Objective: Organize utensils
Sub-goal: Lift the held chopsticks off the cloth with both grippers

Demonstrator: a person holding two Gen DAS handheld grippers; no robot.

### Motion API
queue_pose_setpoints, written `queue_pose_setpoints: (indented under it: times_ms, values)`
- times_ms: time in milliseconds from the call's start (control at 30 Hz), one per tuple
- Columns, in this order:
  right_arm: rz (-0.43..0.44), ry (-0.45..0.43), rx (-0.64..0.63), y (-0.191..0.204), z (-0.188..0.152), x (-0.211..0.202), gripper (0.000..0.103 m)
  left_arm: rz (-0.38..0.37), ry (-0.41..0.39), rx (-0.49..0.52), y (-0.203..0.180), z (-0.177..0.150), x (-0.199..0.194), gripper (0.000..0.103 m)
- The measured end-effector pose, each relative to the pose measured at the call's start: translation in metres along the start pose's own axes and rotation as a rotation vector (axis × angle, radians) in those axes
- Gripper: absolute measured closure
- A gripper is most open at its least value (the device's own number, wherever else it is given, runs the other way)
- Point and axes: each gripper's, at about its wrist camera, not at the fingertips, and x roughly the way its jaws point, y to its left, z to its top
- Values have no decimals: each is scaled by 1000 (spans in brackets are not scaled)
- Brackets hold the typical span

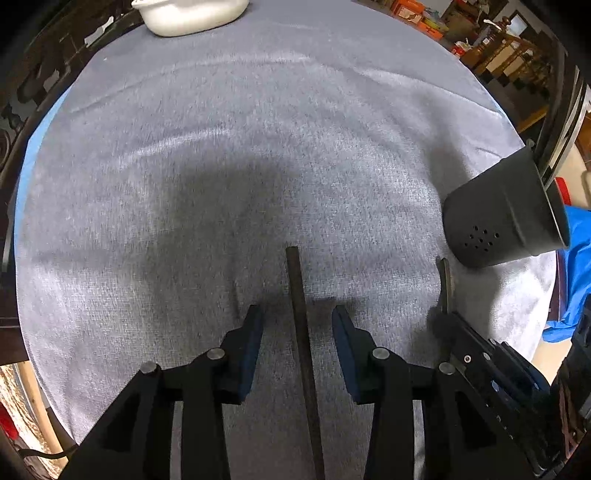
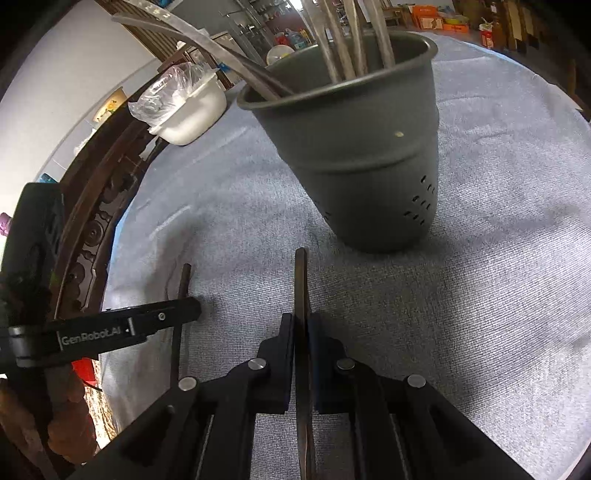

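A dark grey utensil holder stands on the grey tablecloth with several metal utensils standing in it; it also shows at the right of the left wrist view. My right gripper is shut on a flat metal utensil handle that points toward the holder, just short of its base. My left gripper is open, its jaws on either side of a dark thin rod-like utensil lying on the cloth. The same rod shows in the right wrist view beside the left gripper's finger.
A white rectangular dish with a plastic bag in it sits at the table's far left edge, also in the left wrist view. A carved dark wood chair borders the table. Blue fabric hangs at the right edge.
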Motion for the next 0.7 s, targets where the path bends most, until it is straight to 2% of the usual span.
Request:
queue_pose_setpoints:
  times_ms: [133,333,433,700]
  values:
    - [-8,9,-10,1,1,0,94,12,-11,10,-9,1,3,92]
    - [-54,50,-33,10,9,5,92,0,-29,29,-15,-5,3,94]
    - [-89,64,-53,17,15,9,92,-18,-29,29,-7,-13,-1,94]
    - [-164,10,-147,30,15,15,95,3,-90,70,-6,-28,-22,94]
